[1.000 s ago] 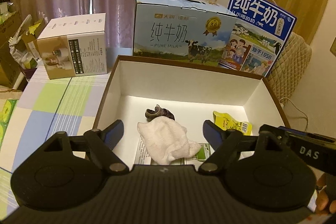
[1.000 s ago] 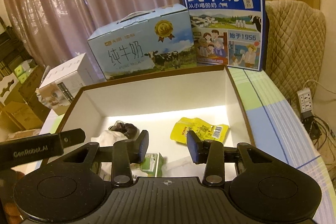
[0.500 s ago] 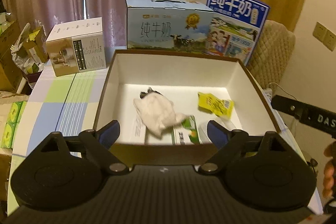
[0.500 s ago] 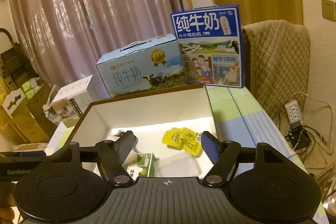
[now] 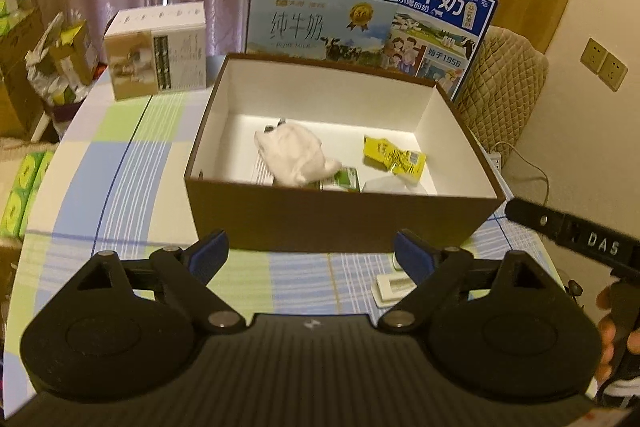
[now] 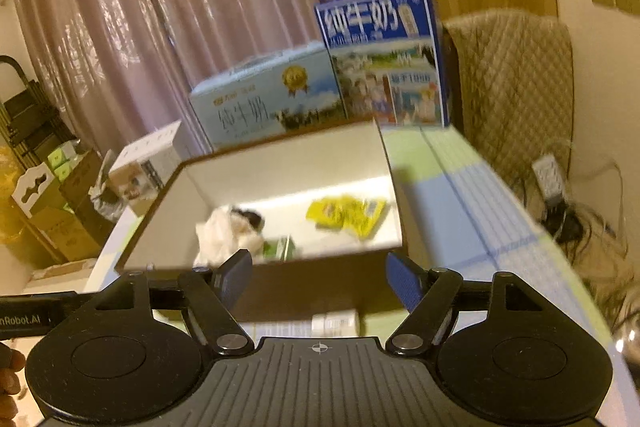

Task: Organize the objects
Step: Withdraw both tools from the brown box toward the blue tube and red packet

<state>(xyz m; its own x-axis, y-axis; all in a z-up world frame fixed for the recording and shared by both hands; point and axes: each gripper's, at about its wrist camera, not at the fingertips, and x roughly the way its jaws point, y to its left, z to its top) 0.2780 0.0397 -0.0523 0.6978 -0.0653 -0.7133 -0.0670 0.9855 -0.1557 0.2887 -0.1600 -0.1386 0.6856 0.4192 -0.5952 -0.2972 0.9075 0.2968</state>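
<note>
left gripper (image 5: 310, 253): jaws wide apart, empty
right gripper (image 6: 318, 281): jaws wide apart, empty
left view only: white tray (image 5: 390, 287) on tablecloth (image 5: 132, 163)
right view: blurred, box (image 6: 280, 287) fills centre

Both wrist fisheyes look forward and down, near the open brown cardboard box (image 5: 344, 217) (image 6: 320, 287), which both share.

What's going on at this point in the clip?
A person holds two tongs, both open and empty, in front of the brown box on the checked table. The white cloth, yellow packet and green carton already lie inside. A small white item sits on the table near the left tongs.
</note>
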